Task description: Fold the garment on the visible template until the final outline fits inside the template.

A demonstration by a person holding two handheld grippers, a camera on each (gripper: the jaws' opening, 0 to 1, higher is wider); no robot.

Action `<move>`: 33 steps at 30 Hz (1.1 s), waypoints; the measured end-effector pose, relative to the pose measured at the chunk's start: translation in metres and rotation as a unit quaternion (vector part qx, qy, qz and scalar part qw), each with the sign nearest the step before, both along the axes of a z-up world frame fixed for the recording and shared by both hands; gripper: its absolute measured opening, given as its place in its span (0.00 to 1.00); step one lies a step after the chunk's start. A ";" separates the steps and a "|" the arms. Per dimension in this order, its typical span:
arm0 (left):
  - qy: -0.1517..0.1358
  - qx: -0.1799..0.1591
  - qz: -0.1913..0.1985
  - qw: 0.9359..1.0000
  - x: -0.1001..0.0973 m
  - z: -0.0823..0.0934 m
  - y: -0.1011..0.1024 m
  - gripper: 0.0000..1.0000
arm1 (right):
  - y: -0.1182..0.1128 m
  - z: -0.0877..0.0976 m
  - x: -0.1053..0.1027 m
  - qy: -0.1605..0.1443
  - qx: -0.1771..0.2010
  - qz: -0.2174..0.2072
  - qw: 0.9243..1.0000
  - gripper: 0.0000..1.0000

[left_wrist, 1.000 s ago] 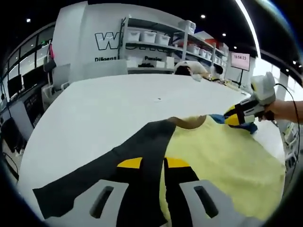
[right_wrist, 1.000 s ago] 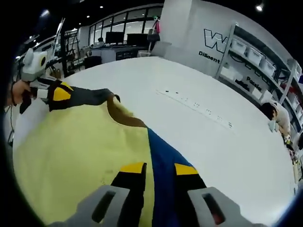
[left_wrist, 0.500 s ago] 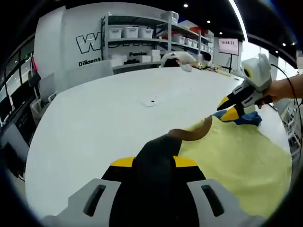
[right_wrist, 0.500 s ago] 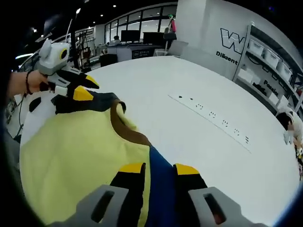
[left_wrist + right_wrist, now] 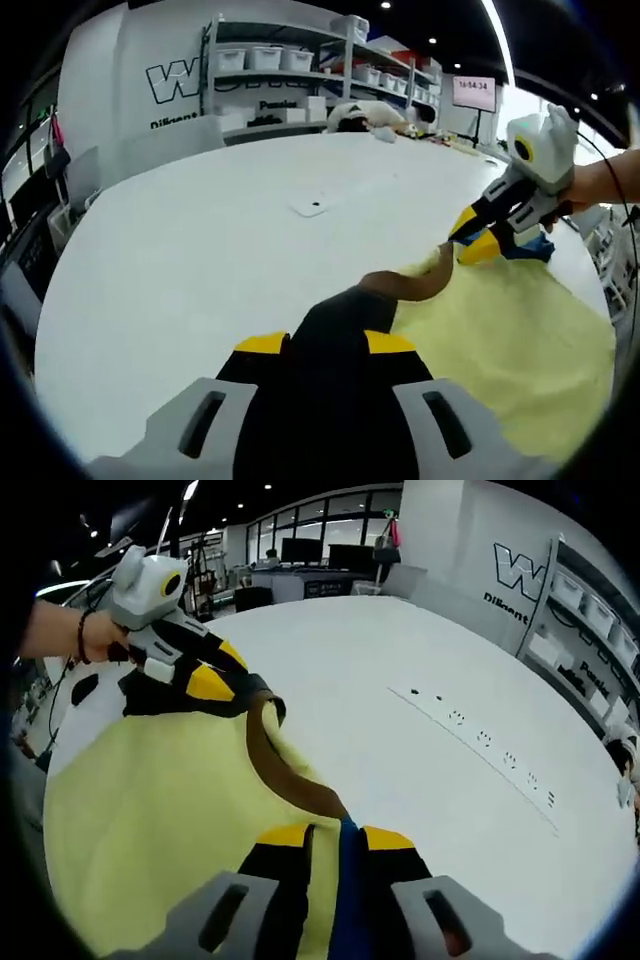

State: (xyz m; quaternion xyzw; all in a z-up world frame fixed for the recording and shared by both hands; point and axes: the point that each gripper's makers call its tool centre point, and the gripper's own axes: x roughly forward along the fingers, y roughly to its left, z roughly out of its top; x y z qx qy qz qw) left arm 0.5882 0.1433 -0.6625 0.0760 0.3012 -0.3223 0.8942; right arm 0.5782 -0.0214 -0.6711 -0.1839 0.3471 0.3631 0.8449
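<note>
A pale yellow T-shirt (image 5: 510,340) with a brown collar (image 5: 405,285), one black sleeve (image 5: 335,330) and one blue sleeve (image 5: 525,248) hangs lifted over a white table (image 5: 220,230). My left gripper (image 5: 325,345) is shut on the black sleeve. My right gripper (image 5: 338,838) is shut on the blue sleeve (image 5: 345,900). In the right gripper view the yellow body (image 5: 170,820) spreads to the left, with the left gripper (image 5: 205,675) at its far shoulder. The right gripper (image 5: 475,232) enters the left gripper view from the right.
A row of small dark marks (image 5: 480,740) runs across the white table (image 5: 400,650). A small flat tag (image 5: 312,207) lies on the tabletop. Shelves with white bins (image 5: 290,70) and a person bent over the table's far end (image 5: 360,112) stand behind. Desks with monitors (image 5: 300,560) line the back.
Both grippers have drawn closer together and risen a little, bunching the collar between them. The shirt's shoulders have lifted further off the table.
</note>
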 end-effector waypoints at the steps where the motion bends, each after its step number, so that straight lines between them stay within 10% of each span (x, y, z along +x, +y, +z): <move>1: 0.000 0.001 -0.002 1.000 -0.001 0.000 -0.001 0.09 | 0.000 0.000 0.000 -0.004 -0.006 0.003 1.000 0.09; 13: -0.076 0.057 -0.094 0.991 -0.018 0.016 -0.012 0.00 | 0.008 0.027 -0.033 -0.137 -0.093 0.150 0.975 0.00; 27: -0.069 0.073 -0.198 0.975 -0.070 0.006 -0.002 0.00 | 0.010 0.016 -0.084 -0.119 -0.098 0.261 0.953 0.00; 33: -0.062 0.091 -0.217 0.970 -0.078 -0.002 -0.002 0.00 | 0.009 0.007 -0.086 -0.094 -0.100 0.261 0.956 0.01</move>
